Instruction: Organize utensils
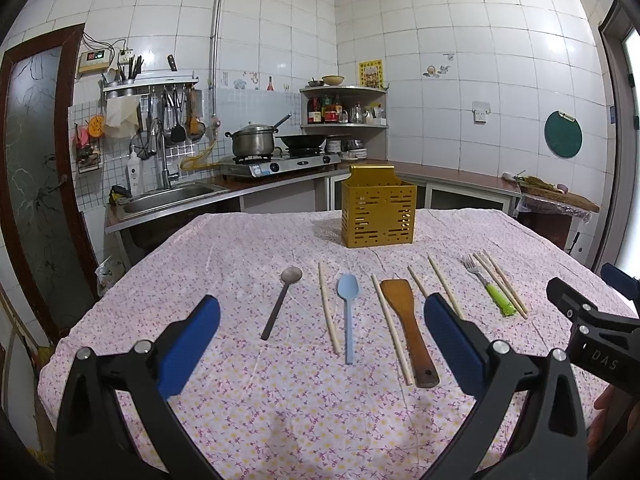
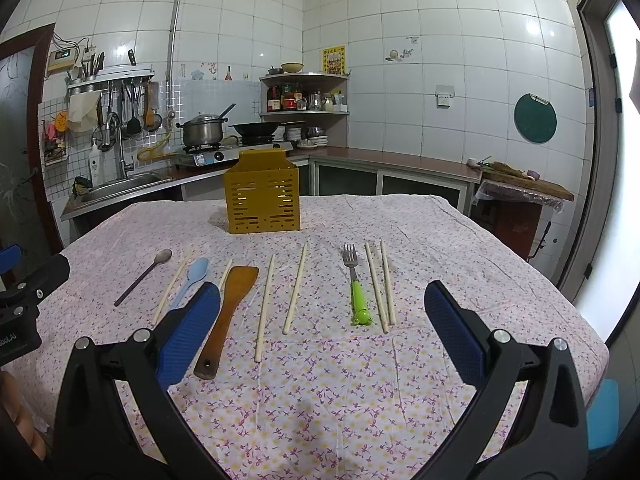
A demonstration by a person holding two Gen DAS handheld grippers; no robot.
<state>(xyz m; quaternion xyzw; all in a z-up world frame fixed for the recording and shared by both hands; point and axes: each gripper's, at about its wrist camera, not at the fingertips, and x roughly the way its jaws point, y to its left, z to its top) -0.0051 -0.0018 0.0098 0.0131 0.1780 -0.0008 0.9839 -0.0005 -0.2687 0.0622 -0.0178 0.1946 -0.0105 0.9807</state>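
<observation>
A yellow slotted utensil holder (image 1: 378, 216) (image 2: 262, 200) stands upright at the far middle of the table. In front of it lie a metal spoon (image 1: 280, 300) (image 2: 142, 277), a light blue spoon (image 1: 348, 312) (image 2: 191, 280), a wooden spatula (image 1: 406, 324) (image 2: 228, 312), a green-handled fork (image 1: 490, 288) (image 2: 356, 284) and several wooden chopsticks (image 1: 329, 308) (image 2: 265, 306). My left gripper (image 1: 320, 340) hovers open over the near side, empty. My right gripper (image 2: 322, 332) is open and empty too, further right.
The table wears a floral cloth (image 1: 280, 408) (image 2: 340, 392). Behind it run a counter with a sink (image 1: 168, 196), a gas stove with a pot (image 1: 252, 142) and a wok (image 1: 300, 140), and a corner shelf (image 1: 344, 106). A person's hand (image 2: 24, 424) shows at the left edge.
</observation>
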